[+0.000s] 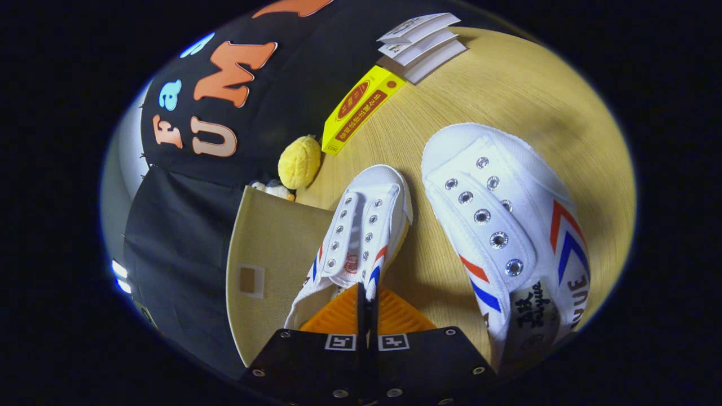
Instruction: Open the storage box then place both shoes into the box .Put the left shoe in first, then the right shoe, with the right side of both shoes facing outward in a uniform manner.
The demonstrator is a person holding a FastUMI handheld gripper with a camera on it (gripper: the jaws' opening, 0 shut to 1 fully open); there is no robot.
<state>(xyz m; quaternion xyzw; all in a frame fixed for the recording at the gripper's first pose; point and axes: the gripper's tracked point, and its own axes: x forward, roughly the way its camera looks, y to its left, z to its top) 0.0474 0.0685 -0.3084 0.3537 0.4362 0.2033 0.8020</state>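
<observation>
Shoes are the business here: one white canvas shoe (pixel 361 237) is sitting right at the gripper (pixel 368 307), its heel collar pinched where the jaws are meeting, and the other shoe (pixel 502 237) is lying on the wooden worktop (pixel 507 90) just beside it, toe pointing the same way. The jaws are standing almost fully together, with only a thin strip of the shoe's rim between the pads, so they are holding the nearer shoe. A beige fabric panel (pixel 271 254), which I am taking for the storage box or its flap, is touching that shoe on its far side from the second one. By my reading the first shoe is being carried, so the box counts as opened. The next move is calling for swinging the shoe over the opening, turning it side-out, and lowering it without snagging the flap.
</observation>
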